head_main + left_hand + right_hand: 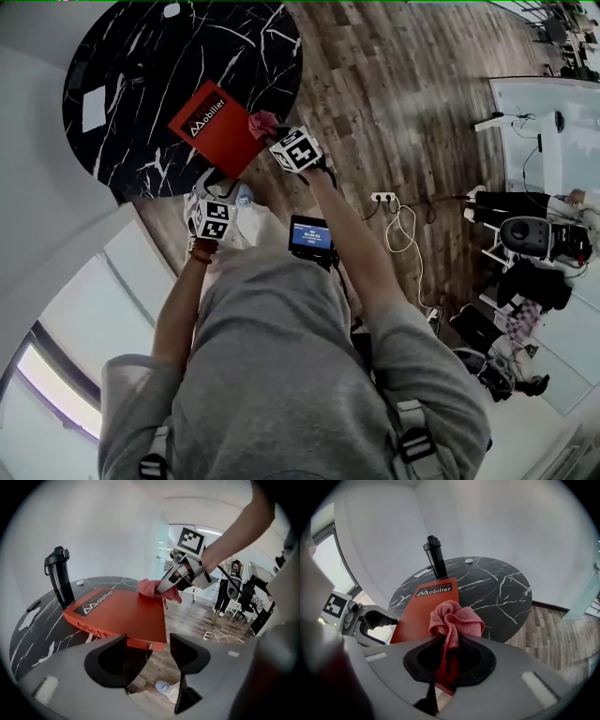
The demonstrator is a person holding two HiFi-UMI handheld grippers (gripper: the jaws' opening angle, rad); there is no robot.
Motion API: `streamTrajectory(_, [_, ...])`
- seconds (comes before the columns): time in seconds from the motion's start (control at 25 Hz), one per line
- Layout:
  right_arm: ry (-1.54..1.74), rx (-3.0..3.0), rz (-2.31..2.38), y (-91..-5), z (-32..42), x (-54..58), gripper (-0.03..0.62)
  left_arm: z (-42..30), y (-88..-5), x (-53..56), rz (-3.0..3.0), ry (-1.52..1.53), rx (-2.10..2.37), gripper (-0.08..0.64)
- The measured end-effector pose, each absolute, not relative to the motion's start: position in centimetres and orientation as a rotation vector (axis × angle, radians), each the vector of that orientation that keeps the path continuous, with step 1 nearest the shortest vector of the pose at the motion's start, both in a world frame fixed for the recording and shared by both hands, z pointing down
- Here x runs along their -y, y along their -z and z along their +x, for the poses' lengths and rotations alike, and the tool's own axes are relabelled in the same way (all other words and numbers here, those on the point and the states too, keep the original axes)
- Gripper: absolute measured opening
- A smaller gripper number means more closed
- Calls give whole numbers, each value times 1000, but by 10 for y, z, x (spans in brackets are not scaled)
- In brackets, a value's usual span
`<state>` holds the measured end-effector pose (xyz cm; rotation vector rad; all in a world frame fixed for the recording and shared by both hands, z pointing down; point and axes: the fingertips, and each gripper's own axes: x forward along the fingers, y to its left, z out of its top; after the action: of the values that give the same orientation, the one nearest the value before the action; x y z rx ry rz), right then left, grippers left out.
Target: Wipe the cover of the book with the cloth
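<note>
A red book (217, 127) lies on the round black marble table (159, 56), its near corner hanging over the table's edge. My right gripper (272, 131) is shut on a pink cloth (262, 122) and holds it against that end of the cover. In the right gripper view the cloth (454, 620) bunches out of the shut jaws of my right gripper (449, 660) onto the book (424, 609). My left gripper (147, 651) stands open and holds nothing, just short of the book's near edge (126, 613). From there I see the cloth (152, 588) pressed on the cover's far corner.
A black bottle (435, 557) stands on the table beyond the book. A white sheet (94, 108) and a small white object (171, 10) also lie on the table. Wooden floor with a power strip (382, 198) and cables lies to the right, then a white desk (544, 122).
</note>
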<state>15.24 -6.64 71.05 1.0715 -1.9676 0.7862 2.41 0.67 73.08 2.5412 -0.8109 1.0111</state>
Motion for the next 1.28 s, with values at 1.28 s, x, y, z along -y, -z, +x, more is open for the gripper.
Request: streamTrajectory(1.28, [-882,2005,828,-717,90,27,57,24,-733,-5,2539,-987,894,270])
